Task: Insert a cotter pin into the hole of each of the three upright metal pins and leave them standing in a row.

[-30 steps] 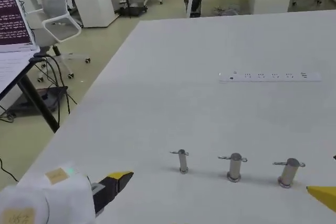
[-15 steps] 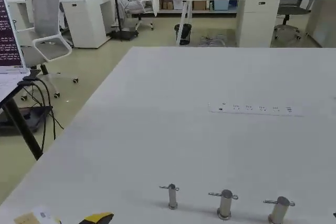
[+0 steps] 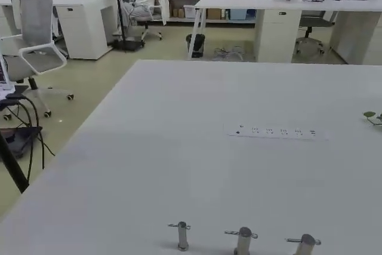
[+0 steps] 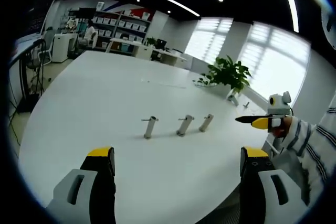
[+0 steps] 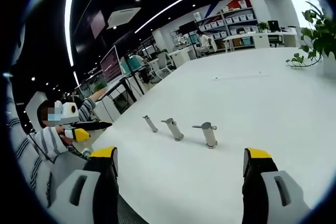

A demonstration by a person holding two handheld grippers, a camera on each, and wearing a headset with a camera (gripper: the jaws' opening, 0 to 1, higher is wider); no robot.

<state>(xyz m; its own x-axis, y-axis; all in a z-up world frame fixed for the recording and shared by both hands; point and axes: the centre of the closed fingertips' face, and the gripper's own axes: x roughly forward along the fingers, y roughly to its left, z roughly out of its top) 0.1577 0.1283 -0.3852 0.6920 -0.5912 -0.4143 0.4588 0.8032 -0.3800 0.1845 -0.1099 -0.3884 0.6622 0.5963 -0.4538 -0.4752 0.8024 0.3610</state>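
Now 3 pins [image 3: 242, 242] stand aligned.

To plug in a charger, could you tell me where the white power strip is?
In the head view, the flat white power strip lies on the white table, right of centre, beyond the upright metal pins.

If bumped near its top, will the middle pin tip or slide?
It would probably tip: the middle pin stands tall on a narrow base. It looks metal, so likely heavy for its size. Fallen, its cotter pin may stop rolling.

Bright, even light; edges perhaps slightly soft.
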